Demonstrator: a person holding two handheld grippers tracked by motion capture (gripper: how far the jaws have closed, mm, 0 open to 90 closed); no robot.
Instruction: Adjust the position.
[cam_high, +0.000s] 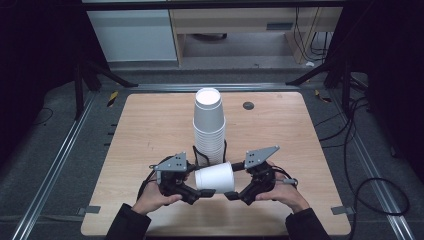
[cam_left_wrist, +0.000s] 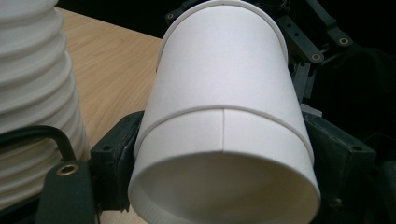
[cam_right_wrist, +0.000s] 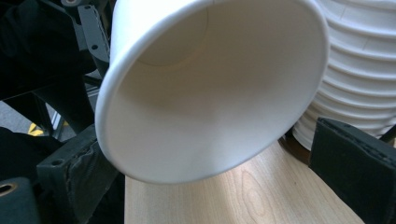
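A paper cup (cam_high: 215, 178) lies on its side between the left gripper (cam_high: 204, 193) and the right gripper (cam_high: 231, 195), above the table (cam_high: 150, 130). Just behind both grippers stands a stack of cups (cam_high: 210, 127). The left gripper's jaws sit on both sides of the cup.

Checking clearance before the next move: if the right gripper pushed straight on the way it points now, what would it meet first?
Most likely the white paper cup, lying sideways with its open mouth just ahead of the right gripper. Its jaws stand open on either side of the rim. Beyond the cup is the left gripper, which holds it; depth is hard to judge.
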